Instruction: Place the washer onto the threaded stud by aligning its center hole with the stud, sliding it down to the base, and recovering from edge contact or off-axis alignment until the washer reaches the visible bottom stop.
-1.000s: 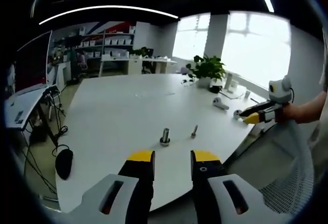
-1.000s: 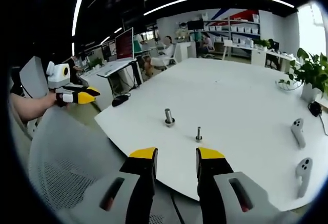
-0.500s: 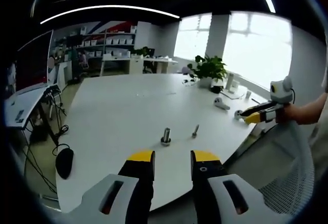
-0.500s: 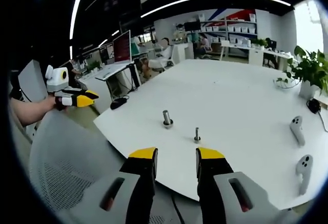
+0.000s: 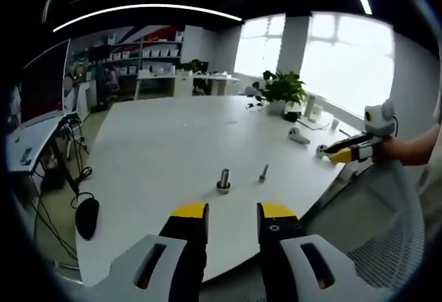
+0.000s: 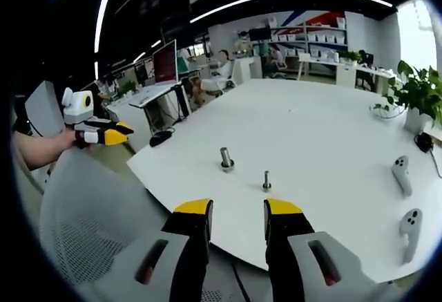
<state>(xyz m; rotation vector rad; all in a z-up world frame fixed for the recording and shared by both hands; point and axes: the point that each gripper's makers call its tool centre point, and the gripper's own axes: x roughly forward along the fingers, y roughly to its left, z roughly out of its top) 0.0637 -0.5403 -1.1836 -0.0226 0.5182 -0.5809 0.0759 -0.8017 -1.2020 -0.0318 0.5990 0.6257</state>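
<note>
A thin threaded stud [image 5: 263, 173] [image 6: 266, 180] stands upright on the white table [image 5: 166, 150] [image 6: 324, 129]. Beside it stands a thicker metal post with a wider collar at its foot [image 5: 223, 181] [image 6: 226, 158]. I cannot make out a loose washer at this distance. My left gripper [image 5: 233, 212] is open and empty, held short of the table's near edge; in the right gripper view it appears far left [image 6: 114, 135]. My right gripper [image 6: 238, 209] is also open and empty off the table's edge, and it appears at the right of the left gripper view [image 5: 343, 154].
Two white hand controllers [image 6: 400, 175] [image 6: 410, 227] lie on the table near the right gripper's side. A potted plant [image 5: 280, 91] [image 6: 418, 98] stands at the table's far edge. A mesh chair back [image 5: 390, 233] [image 6: 90, 240] is close below both grippers. Desks and monitors line the room.
Both views have drifted only slightly with the hands. The stud and the post stand as before, and both grippers remain open and empty.
</note>
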